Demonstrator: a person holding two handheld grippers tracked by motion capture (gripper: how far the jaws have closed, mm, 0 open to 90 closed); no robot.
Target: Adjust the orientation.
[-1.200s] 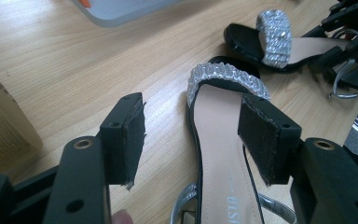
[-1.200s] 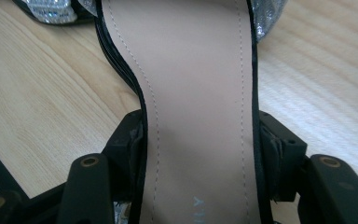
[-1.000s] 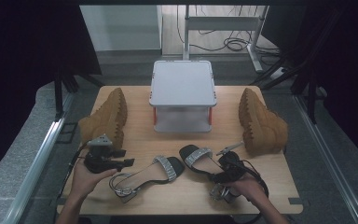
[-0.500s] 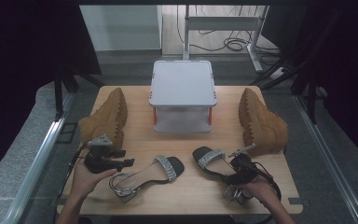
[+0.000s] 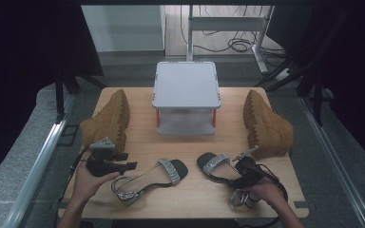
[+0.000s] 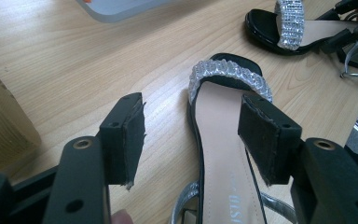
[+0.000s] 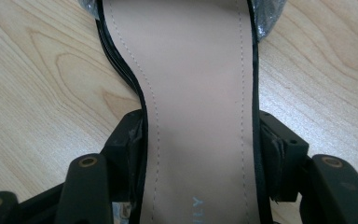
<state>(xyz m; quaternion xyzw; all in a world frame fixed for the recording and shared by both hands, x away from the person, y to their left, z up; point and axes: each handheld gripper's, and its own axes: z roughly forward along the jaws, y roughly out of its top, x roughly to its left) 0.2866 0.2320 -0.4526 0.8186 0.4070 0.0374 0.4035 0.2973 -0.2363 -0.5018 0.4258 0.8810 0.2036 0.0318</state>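
The right sandal lies on the table near its front edge, its sole clamped between the right gripper's jaws. The left sandal lies beside it, under the open left gripper.

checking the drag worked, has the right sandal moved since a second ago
Yes. The right sandal, gripped by the right gripper, slid rightward, away from the clear box and nearer the right boot.

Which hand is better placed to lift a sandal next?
Probably the right: its claw already straddles the right sandal, a jaw against each edge. The left claw stands open above the left sandal, touching nothing.
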